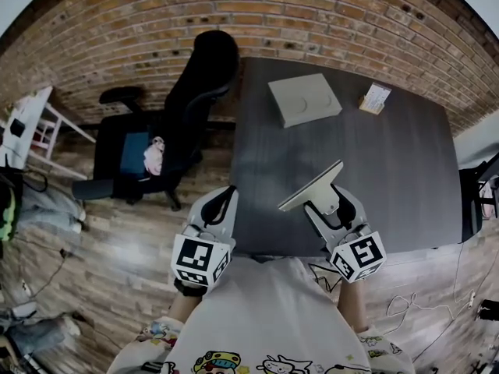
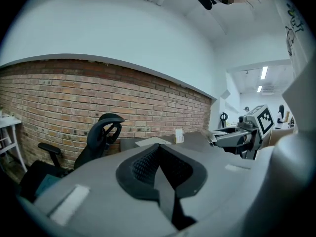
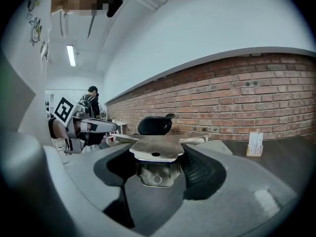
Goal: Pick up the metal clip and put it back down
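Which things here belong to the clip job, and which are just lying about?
Job: metal clip, gripped by the right gripper; dark table.
Lying about: flat white box, card stand, office chair; left gripper, shut, empty.

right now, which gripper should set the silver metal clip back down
Right: the right gripper grips the silver metal clip over the dark grey table; the left gripper is shut and empty.
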`<state>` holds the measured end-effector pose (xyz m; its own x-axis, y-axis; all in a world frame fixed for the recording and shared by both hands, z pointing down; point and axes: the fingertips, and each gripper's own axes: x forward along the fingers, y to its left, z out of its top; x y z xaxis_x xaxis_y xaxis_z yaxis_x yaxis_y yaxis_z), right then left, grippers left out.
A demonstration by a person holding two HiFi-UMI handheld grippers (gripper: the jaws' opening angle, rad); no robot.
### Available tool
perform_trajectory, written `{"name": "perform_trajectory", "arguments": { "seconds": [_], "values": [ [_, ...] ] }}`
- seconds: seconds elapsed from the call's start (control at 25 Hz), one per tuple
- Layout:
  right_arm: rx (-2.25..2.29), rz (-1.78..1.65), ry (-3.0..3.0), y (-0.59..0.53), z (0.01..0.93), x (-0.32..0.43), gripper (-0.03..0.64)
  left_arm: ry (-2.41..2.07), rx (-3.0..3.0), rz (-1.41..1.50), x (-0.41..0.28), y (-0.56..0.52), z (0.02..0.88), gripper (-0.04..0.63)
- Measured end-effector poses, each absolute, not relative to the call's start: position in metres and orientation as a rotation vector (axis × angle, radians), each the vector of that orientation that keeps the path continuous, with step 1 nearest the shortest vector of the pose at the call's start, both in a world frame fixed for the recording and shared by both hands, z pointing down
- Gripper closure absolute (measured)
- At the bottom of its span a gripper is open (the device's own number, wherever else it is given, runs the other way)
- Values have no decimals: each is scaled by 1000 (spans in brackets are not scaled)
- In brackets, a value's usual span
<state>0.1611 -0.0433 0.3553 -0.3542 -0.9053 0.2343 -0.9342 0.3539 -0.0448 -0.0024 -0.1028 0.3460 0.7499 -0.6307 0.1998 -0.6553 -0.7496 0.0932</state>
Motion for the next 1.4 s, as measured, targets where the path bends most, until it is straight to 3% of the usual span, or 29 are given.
{"name": "perform_trajectory", "arguments": {
  "seconds": [1.4],
  "values": [
    [1695,346,-2441,-53,356,152,328,-974,2741,305,-14,-114,367,587]
  ]
}}
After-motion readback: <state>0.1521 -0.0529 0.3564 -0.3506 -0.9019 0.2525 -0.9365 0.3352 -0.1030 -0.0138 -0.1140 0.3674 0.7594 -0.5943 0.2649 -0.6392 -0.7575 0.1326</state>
